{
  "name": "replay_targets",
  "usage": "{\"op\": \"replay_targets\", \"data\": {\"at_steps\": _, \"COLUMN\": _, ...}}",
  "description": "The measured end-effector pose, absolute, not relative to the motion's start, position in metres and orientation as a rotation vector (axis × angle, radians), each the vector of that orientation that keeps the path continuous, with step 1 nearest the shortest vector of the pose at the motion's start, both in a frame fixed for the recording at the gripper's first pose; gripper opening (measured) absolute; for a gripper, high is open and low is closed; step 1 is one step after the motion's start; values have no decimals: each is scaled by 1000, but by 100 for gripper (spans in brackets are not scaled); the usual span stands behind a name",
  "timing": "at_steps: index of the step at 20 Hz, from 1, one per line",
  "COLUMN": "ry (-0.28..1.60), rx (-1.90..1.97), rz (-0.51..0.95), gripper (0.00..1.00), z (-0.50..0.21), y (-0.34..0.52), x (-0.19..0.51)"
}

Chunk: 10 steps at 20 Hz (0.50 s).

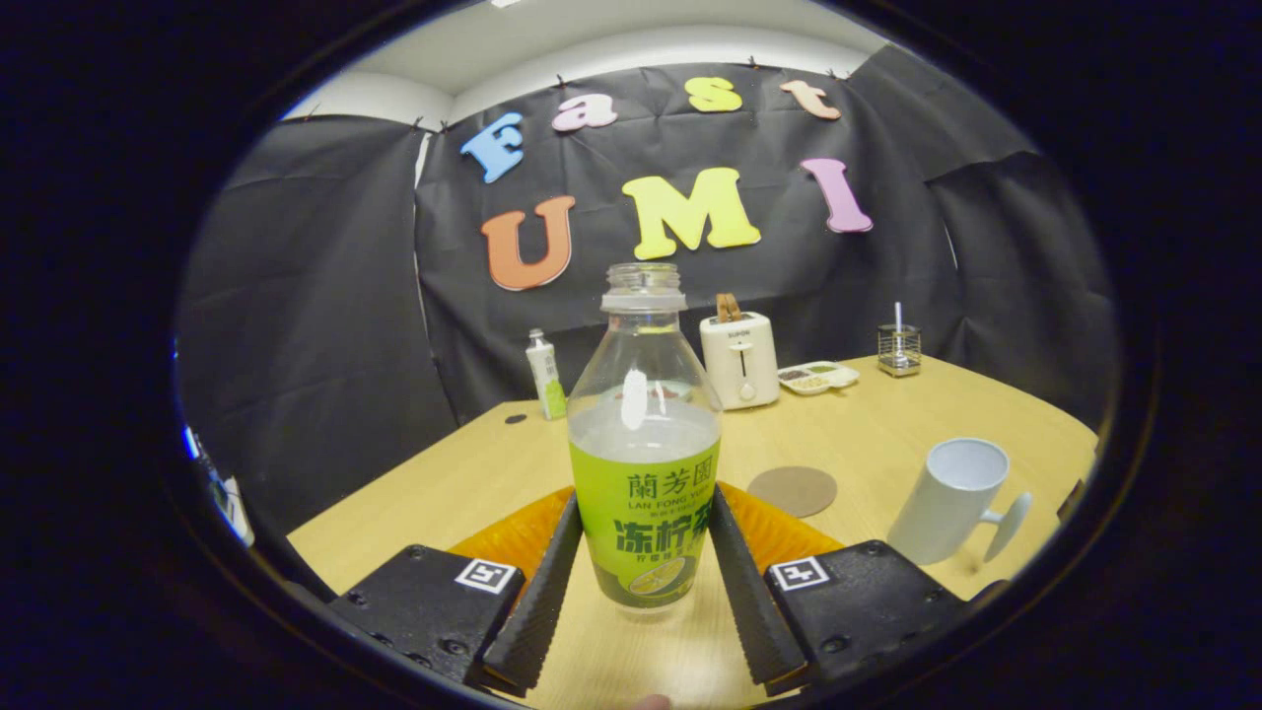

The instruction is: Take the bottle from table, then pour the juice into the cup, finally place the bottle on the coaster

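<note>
Gripper (643, 582) is pinched on bottle (645, 444); coaster (792, 490) and cup (951, 500) are seen beyond, unobstructed on bench (868, 434).

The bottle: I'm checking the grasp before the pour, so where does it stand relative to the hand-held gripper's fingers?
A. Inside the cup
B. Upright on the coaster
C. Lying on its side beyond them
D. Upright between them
D: the bottle stands upright, uncapped, between the fingers of the hand-held gripper, which flank its label closely; the coaster and the cup lie beyond, to the right.
</note>
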<state>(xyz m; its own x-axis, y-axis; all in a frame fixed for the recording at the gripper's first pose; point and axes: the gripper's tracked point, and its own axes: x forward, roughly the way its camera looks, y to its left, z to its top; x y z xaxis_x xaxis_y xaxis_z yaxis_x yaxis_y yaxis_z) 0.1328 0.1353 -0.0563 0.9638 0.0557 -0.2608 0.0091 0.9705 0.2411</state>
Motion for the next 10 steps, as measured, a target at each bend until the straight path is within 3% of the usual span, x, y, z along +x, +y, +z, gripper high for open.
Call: {"op": "replay_targets", "data": {"at_steps": 10, "ry": 263, "rx": 540, "rz": 53, "gripper": 76, "z": -41, "y": 126, "x": 122}}
